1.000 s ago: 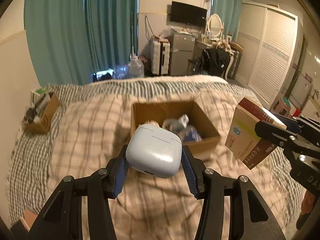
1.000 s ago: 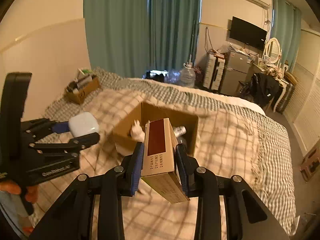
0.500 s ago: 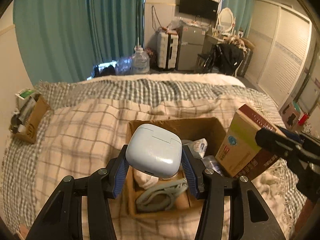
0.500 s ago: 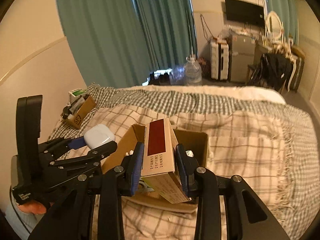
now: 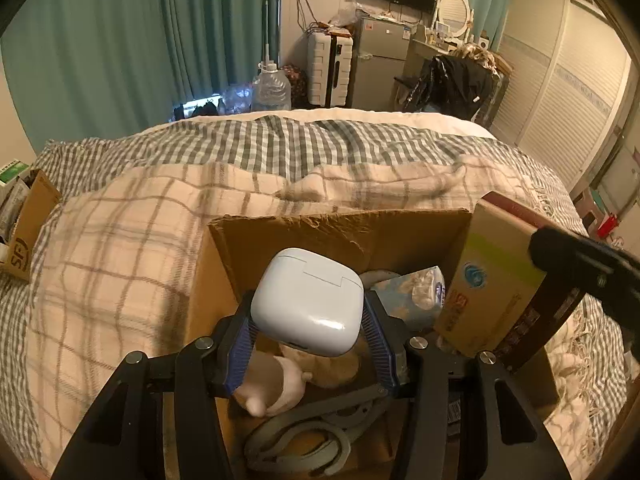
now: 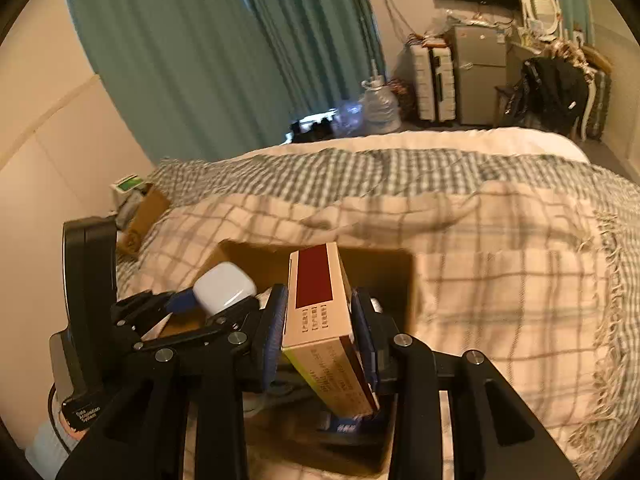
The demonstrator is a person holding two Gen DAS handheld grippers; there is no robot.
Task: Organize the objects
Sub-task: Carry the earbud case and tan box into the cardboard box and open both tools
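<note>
Over the box, both grippers hang loaded; the box sits on the plaid blanket and serves as reference for all positions below.

Far left of box: small carton of odds and ends at the blanket edge, not involved.

Left side of box: left gripper clamped on a white case, pads on both flanks, case above the opening and clear of the contents. Same pair seen from the right wrist: left gripper, case.

Inside box, under the case: soft toy, grey strap loop, blue-white packet.

Right side of box: right gripper closed on a carton with a red panel, held tilted, lower end dipping past the near rim of the box. From the left wrist the carton stands against the right wall.

Progress, judged: several items already in the box; these two still gripped, neither released. Remaining: lower and let go of both. No other loose items are visible on the blanket beyond the box.
</note>
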